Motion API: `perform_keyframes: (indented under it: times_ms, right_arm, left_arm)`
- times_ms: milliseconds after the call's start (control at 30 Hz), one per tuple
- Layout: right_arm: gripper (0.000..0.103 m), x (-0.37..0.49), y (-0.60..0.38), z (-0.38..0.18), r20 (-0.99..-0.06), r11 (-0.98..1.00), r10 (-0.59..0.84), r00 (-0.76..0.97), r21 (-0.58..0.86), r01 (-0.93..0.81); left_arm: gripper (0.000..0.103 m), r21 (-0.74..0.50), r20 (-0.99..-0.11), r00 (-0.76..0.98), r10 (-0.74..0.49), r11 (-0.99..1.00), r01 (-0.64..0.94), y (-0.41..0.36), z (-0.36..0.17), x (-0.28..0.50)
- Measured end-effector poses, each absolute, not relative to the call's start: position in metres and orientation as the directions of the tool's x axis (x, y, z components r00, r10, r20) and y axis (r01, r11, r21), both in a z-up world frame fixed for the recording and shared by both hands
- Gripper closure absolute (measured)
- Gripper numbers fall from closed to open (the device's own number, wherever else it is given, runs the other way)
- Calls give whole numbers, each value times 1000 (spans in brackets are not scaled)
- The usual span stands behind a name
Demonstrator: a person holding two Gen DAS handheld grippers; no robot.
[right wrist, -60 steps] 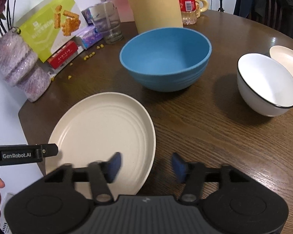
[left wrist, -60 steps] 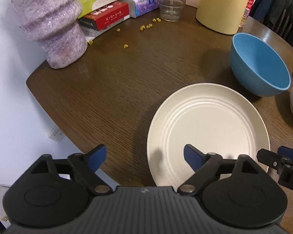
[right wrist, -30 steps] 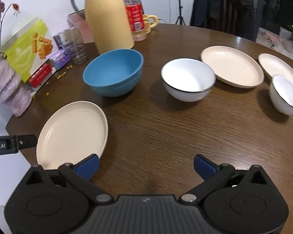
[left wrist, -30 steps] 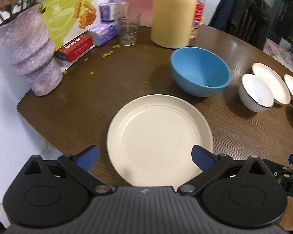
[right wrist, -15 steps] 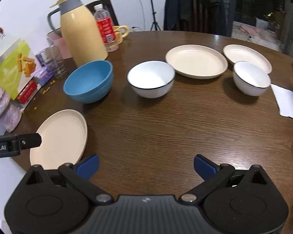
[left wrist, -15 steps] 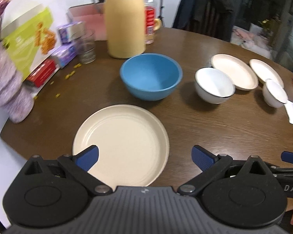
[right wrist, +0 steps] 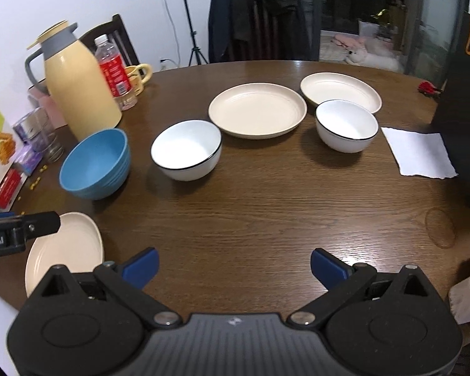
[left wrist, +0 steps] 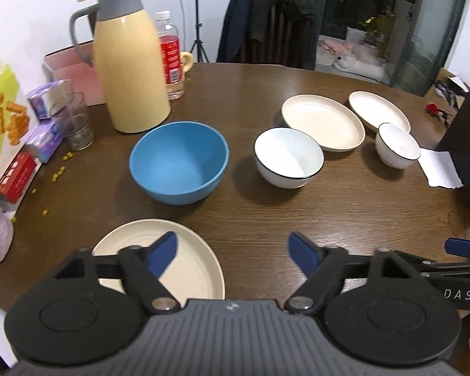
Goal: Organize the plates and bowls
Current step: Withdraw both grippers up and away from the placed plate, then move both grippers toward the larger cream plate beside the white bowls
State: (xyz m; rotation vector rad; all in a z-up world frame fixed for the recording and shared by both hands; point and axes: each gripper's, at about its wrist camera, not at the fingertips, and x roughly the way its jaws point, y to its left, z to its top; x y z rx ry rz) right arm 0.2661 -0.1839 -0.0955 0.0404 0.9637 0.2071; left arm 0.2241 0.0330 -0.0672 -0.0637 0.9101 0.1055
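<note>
Nothing stacked yet, by the look of it: three cream plates and three bowls lie singly on the round dark wood-grain table (right wrist: 266,219). Nearest cream plate (left wrist: 191,269), matte with faint concentric rings, sits at lower left of the left wrist view; blue bowl (left wrist: 178,163), matte and deep, at centre left; large white bowl (right wrist: 186,148), glossy with a thin black rim, mid-frame; second cream plate (right wrist: 257,112) just behind it; small white bowl (right wrist: 346,125) centre right, close against the far cream plate (right wrist: 340,89) at upper right. Left gripper (left wrist: 232,250) is closing, nothing between its blue pads, hovering over the near plate's edge. Right gripper (right wrist: 233,266) stands wide and empty above bare wood. All the gathering and nesting appears left to do
</note>
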Motion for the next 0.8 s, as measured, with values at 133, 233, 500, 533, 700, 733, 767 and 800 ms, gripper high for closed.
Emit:
perform_keyframes:
  times_ms: [133,233,500,533,700,733,767,800]
  right_arm:
    - [0,268,-183,-94,-810,984,175,560,120,-134]
    - [0,269,-180,-94,-811,985,167,561,118,-123]
    - [0,274,-178,-86,-799,989,144,583,106,-98]
    - [0,275,-179,-83,-795,990,141,589,106,-95]
    - [1,292,-190,-67,-777,992,127,616,103,-75]
    - [1,296,-192,-64,-776,992,123,619,101,-70]
    - [1,302,-195,-60,-775,993,120,620,101,-66]
    - [1,307,-198,-57,-775,993,120,621,102,-64]
  left_arm:
    - [33,-20,-789,613,40,996,-91,36,-68,231]
    - [33,-20,-788,615,31,997,-77,38,-68,235]
    - [33,-25,-788,616,9,999,-47,40,-65,248]
    - [33,-26,-788,615,7,999,-45,40,-65,250]
    - [32,-44,-779,627,-15,999,-31,33,-53,267]
    - [27,-48,-775,632,-19,998,-29,31,-50,271]
    - [21,-52,-773,635,-22,998,-28,29,-47,275]
    - [17,-57,-770,638,-26,998,-28,26,-44,279]
